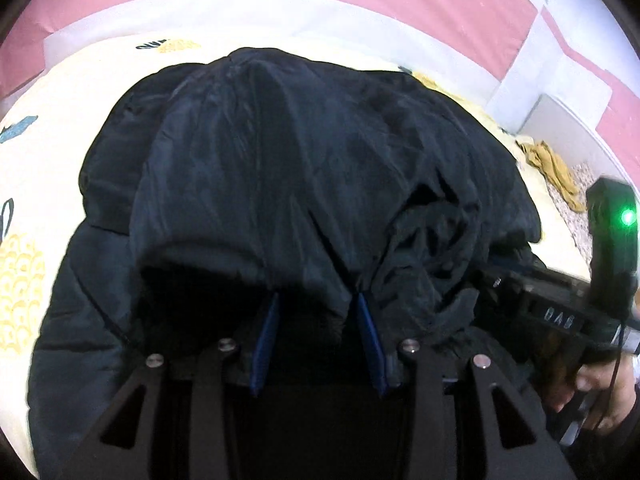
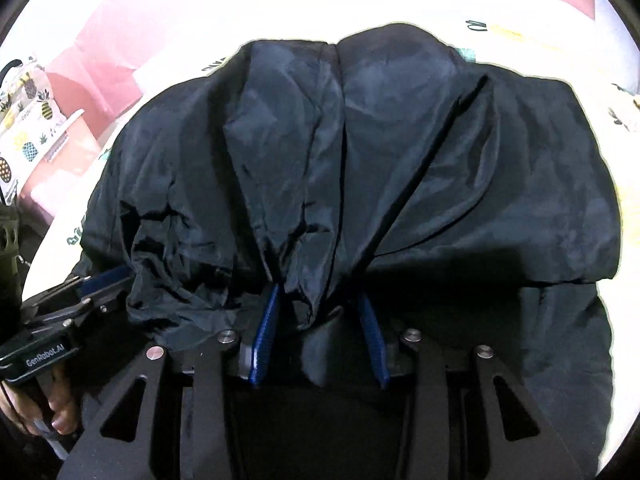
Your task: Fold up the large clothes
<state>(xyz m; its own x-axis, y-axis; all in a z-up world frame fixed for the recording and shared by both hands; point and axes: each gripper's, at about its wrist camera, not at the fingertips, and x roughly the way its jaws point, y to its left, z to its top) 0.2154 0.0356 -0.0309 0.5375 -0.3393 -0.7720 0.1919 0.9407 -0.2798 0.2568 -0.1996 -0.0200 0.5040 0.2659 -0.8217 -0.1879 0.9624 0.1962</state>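
Note:
A large dark navy padded jacket (image 1: pixel 280 168) lies on a bed with a pale printed sheet (image 1: pixel 36 168). My left gripper (image 1: pixel 316 300) is shut on a gathered edge of the jacket, its blue fingers (image 1: pixel 370 340) buried in the fabric. My right gripper (image 2: pixel 320 296) is shut on another bunch of the same jacket (image 2: pixel 400 160), with folds fanning away from the blue fingers (image 2: pixel 266 332). Each gripper shows at the side of the other's view, the right one (image 1: pixel 560 312) and the left one (image 2: pixel 92 284), close together. Both lift the fabric edge above the layer beneath.
A pink wall and white headboard panel (image 1: pixel 280 12) stand behind the bed. A yellow cloth (image 1: pixel 556 168) lies on the floor at the right. A pineapple-print bag (image 2: pixel 28 120) hangs at the left. The person's hands (image 2: pixel 56 408) hold the gripper handles.

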